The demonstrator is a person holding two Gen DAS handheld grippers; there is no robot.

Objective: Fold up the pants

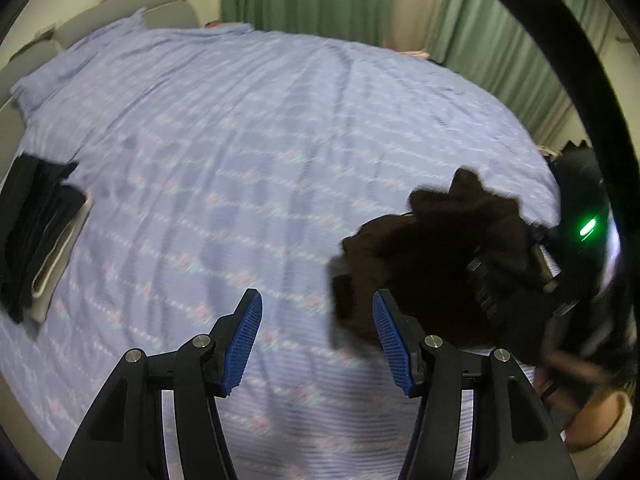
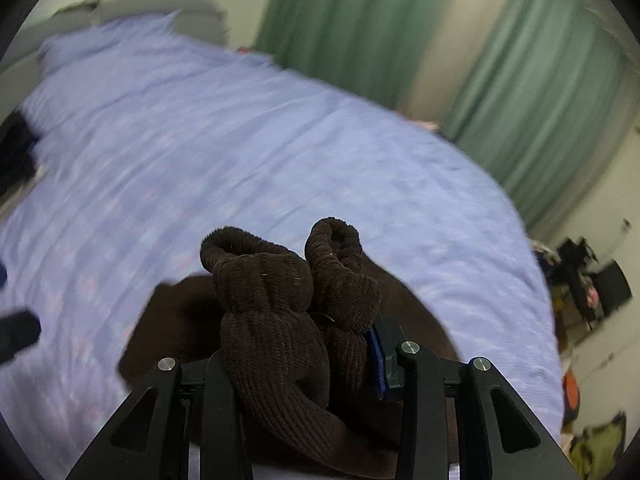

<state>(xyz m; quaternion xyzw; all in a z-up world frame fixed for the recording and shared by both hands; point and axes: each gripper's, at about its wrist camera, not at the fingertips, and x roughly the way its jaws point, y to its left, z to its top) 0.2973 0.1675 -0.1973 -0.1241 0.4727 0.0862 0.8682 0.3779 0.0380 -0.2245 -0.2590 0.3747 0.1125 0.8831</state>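
Brown pants (image 2: pixel 280 312) are clamped, bunched, in the right gripper (image 2: pixel 304 344) above the bed (image 1: pixel 260 120), the left gripper (image 1: pixel 318 340) is held apart just beside them, and a free hem should be caught before spreading flat.

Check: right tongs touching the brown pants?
Touching. The right wrist view shows the brown corduroy pants bunched between the right tongs, with one blue pad pressed against the fabric.
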